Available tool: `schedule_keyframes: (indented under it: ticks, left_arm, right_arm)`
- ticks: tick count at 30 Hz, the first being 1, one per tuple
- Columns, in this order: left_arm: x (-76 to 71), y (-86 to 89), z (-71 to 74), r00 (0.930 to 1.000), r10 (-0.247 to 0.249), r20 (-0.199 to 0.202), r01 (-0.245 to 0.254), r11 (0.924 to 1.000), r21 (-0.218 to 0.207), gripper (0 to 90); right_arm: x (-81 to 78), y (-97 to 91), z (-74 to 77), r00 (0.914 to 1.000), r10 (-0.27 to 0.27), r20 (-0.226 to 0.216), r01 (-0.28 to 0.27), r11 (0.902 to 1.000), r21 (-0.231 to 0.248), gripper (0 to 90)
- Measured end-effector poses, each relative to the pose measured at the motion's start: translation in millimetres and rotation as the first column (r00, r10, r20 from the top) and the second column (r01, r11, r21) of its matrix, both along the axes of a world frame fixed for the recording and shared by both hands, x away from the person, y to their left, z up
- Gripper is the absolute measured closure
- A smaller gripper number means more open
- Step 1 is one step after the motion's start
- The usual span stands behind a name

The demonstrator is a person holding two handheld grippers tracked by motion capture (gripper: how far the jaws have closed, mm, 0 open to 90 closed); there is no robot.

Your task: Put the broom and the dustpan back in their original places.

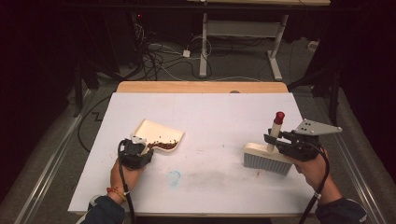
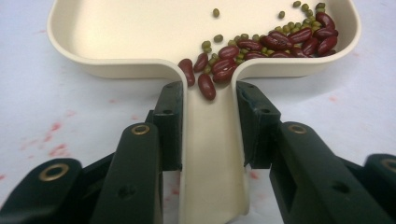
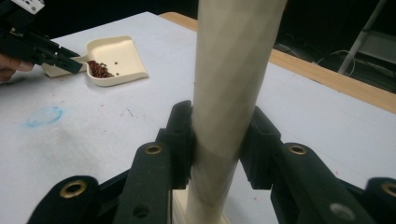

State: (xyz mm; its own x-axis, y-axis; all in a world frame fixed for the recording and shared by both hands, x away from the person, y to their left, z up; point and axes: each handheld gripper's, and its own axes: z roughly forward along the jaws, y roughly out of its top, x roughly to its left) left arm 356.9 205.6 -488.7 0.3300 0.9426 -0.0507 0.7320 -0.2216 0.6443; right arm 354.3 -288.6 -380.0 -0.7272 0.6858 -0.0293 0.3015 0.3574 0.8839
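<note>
A cream dustpan [image 1: 159, 131] lies left of centre on the white table, with red beans and small green beans [image 1: 163, 145] heaped at its near wall. My left gripper [image 1: 149, 149] is shut on the dustpan's handle [image 2: 210, 154]; the beans [image 2: 275, 42] spill toward that handle. At the right, my right gripper [image 1: 272, 138] is shut on the upright cream handle [image 3: 233, 60] of a brush [image 1: 266, 159] with grey bristles and a red tip [image 1: 279, 115]. The right gripper view also takes in the dustpan [image 3: 119, 56] and the left gripper [image 3: 70, 64] farther off.
A blue circle mark [image 1: 174, 178] and faint red smears sit on the white table cover [image 1: 219, 112] near the front. A wooden edge [image 1: 201, 87] runs along the back. Cables and another table's legs [image 1: 204, 46] lie on the floor beyond.
</note>
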Motion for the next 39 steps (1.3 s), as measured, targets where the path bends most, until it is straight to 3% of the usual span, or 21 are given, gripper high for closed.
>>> schedule_keyframes:
  ticks: [2, 6, 9, 16, 20, 23, 26, 29, 30, 33, 36, 39]
  left_arm:
    - [3.1, 2.8, -3.5, 0.9998, 0.02, -0.003, -0.02, 0.9996, -0.021, 63.4]
    - [6.3, 1.3, -4.9, 0.9987, 0.05, -0.001, -0.05, 0.9979, -0.042, 62.5]
    - [2.5, -3.1, -4.9, 0.9986, 0.052, -0.009, -0.052, 0.9967, -0.063, 50.4]
    - [-12.7, -12.9, -1.9, 0.9997, -0.02, -0.017, 0.019, 0.9973, -0.071, 44.9]
    - [-21.4, -9.2, -2.7, 0.997, -0.076, -0.015, 0.074, 0.9925, -0.098, 41.0]
    - [-28.0, -6.3, -0.6, 0.9942, -0.103, 0.029, 0.106, 0.9895, -0.098, 33.0]
    - [-36.4, -1.6, 5.0, 0.9838, -0.153, 0.093, 0.161, 0.983, -0.088, 32.2]
    - [-49.5, 4.6, 10.3, 0.9761, -0.145, 0.162, 0.158, 0.9852, -0.068, 27.5]
    - [-53.1, 6.7, 11.2, 0.9694, -0.164, 0.182, 0.181, 0.9805, -0.077, 27.0]
    - [-60.3, 9.8, 13.7, 0.9529, -0.218, 0.211, 0.231, 0.9721, -0.039, 23.8]
    - [-65.7, 10.2, 12.4, 0.9315, -0.276, 0.237, 0.279, 0.96, 0.021, 21.8]
    - [-68.1, 12.6, 10.7, 0.9193, -0.308, 0.245, 0.311, 0.95, 0.027, 21.8]
  right_arm:
    - [8.2, 1.2, 0.6, 0.9998, 0.02, -0.01, -0.02, 0.9998, -0.011, 67.3]
    - [25.9, 2.6, -1.0, 0.9995, -0.025, -0.018, 0.025, 0.9996, -0.014, 65.9]
    - [36.7, 4.1, -4.9, 0.9982, -0.056, -0.019, 0.056, 0.9982, -0.022, 65.0]
    - [55.3, 9.3, -13.0, 0.9904, -0.137, -0.015, 0.136, 0.9896, -0.046, 62.7]
    - [64.5, 8.9, -16.2, 0.9849, -0.171, -0.022, 0.17, 0.9839, -0.054, 61.7]
    - [70.9, 10.2, -19.2, 0.9766, -0.214, -0.021, 0.212, 0.9744, -0.075, 60.7]
    - [75.0, 11.9, -21.8, 0.9726, -0.232, -0.021, 0.229, 0.9698, -0.084, 60.1]
    - [76.7, 14.1, -21.9, 0.9703, -0.241, -0.017, 0.239, 0.9664, -0.095, 59.6]
    - [76.3, 15.1, -21.3, 0.967, -0.255, -0.005, 0.253, 0.9626, -0.097, 58.0]
    - [76.8, 16.0, -19.4, 0.9581, -0.286, 0.013, 0.286, 0.9536, -0.094, 54.9]
    - [75.5, 17.1, -18.4, 0.9571, -0.289, 0.027, 0.29, 0.9529, -0.089, 55.7]
    - [73.8, 18.9, -18.1, 0.9565, -0.29, 0.028, 0.292, 0.9527, -0.085, 54.3]
